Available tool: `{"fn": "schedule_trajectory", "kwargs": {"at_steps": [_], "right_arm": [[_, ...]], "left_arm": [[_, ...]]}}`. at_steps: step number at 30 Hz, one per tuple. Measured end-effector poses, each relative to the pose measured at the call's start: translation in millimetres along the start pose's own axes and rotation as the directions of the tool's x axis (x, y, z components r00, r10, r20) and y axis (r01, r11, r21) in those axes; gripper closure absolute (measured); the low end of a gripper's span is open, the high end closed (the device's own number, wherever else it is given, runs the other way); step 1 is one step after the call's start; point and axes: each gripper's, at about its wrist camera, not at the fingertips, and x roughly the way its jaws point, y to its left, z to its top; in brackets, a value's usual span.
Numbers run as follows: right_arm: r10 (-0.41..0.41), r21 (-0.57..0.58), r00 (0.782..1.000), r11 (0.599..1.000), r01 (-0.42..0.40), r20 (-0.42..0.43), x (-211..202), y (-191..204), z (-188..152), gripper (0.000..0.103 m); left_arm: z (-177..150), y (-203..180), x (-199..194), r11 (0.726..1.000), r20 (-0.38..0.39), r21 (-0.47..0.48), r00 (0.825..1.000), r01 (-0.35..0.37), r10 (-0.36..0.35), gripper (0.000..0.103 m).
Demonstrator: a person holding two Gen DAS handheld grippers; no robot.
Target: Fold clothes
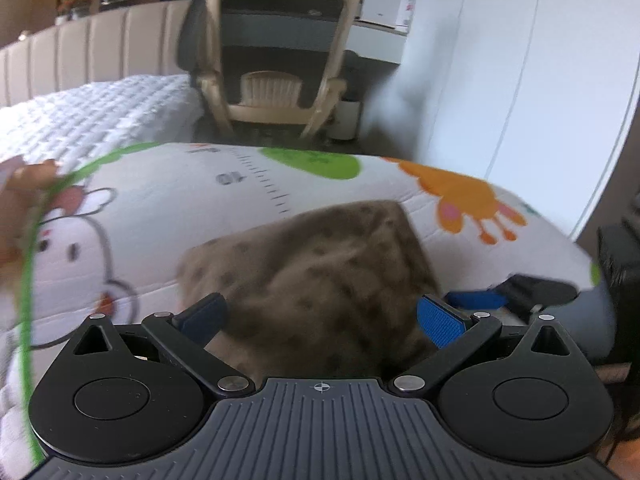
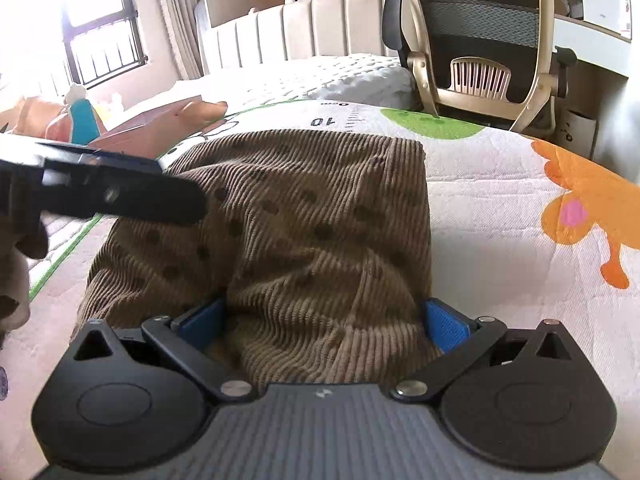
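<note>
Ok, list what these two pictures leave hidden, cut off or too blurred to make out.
- Brown corduroy garment: near edge hidden behind the right gripper body in the right wrist view; what kind of garment is unclear.
- Same garment in the left wrist view: motion-blurred, folds unreadable.
- Left gripper: in the right wrist view cut off by the left edge.
</note>
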Motion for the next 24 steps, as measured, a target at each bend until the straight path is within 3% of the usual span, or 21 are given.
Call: {"fn": "schedule_trajectory", "kwargs": {"at_steps": [4,6,9,11,13,16,19,21,24], "right_arm": [[0.019,0.029,0.998,0.999,-0.017,-0.057,-2,-6,11,0.000],[0.054,0.045,0.998,0.998,-0.053,-0.020,-16,-10,24,0.000],[0.023,-0.005,0.999,1.000,-0.022,0.036,-12,-6,52,0.000],[0.000,-0.039,0.997,0.999,0.003,0.075,-8,-3,70,0.000],[-0.029,-0.096,0.996,0.995,0.037,0.083,6,2,86,0.000],[-0.219,-0.250,0.973,0.941,0.230,0.071,48,23,95,0.000],[-0.384,-0.302,0.920,0.870,0.390,0.080,85,21,95,0.000],[-0.404,-0.217,0.915,0.891,0.398,0.022,97,1,100,0.000],[-0.350,-0.078,0.937,0.934,0.348,-0.008,82,-28,99,0.000]], "left_arm": [[-36,29,-20,0.992,0.031,-0.117,0.999,0.042,-0.039,0.000],[-52,44,-22,0.982,0.029,-0.176,0.998,0.065,-0.061,0.000],[-65,61,-12,0.956,0.014,-0.270,0.993,0.118,-0.119,0.000],[-65,63,-7,0.947,0.020,-0.295,0.991,0.129,-0.129,0.000],[-66,60,-6,0.957,0.026,-0.267,0.993,0.114,-0.111,0.000],[-69,54,-5,0.964,0.038,-0.244,0.995,0.102,-0.096,0.000],[-71,51,-4,0.966,0.047,-0.237,0.995,0.100,-0.092,0.000],[-71,50,-4,0.966,0.049,-0.238,0.994,0.105,-0.096,0.000],[-74,51,-10,0.964,0.044,-0.240,0.993,0.118,-0.111,0.000]]}}
